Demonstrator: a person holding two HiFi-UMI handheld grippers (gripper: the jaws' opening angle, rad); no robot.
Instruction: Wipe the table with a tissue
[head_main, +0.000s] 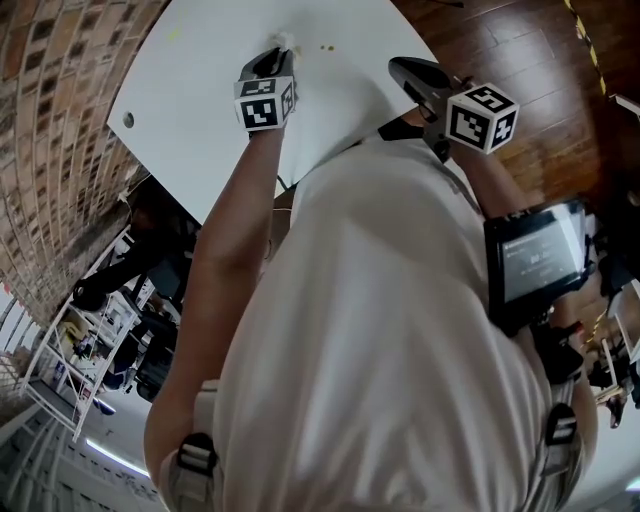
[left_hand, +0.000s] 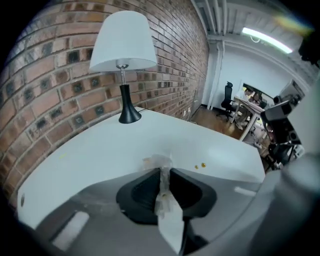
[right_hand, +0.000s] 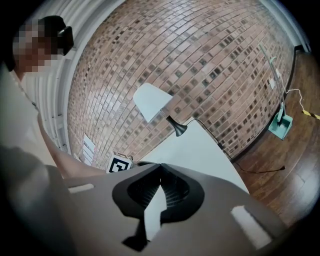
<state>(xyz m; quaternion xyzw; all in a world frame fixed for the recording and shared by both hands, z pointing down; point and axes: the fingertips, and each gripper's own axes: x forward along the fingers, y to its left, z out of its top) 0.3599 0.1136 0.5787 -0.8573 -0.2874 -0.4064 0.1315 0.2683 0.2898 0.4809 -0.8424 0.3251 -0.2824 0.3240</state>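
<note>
A crumpled white tissue (left_hand: 163, 186) is pinched in my left gripper (left_hand: 165, 171), and its end sticks out past the tips onto the white table (left_hand: 90, 155). In the head view the left gripper (head_main: 276, 62) points down at the table's far part with the tissue (head_main: 283, 42) at its tip. Two small yellow specks (left_hand: 199, 165) lie on the table just right of it. My right gripper (right_hand: 161, 166) hangs over the table's right edge (head_main: 420, 50), its jaws touching at the tips with nothing between them.
A lamp (left_hand: 123, 47) with a white shade and black base stands at the table's far end by the brick wall (left_hand: 60, 85). Wooden floor (head_main: 510, 50) lies right of the table. Desks and chairs (left_hand: 247, 107) stand further off.
</note>
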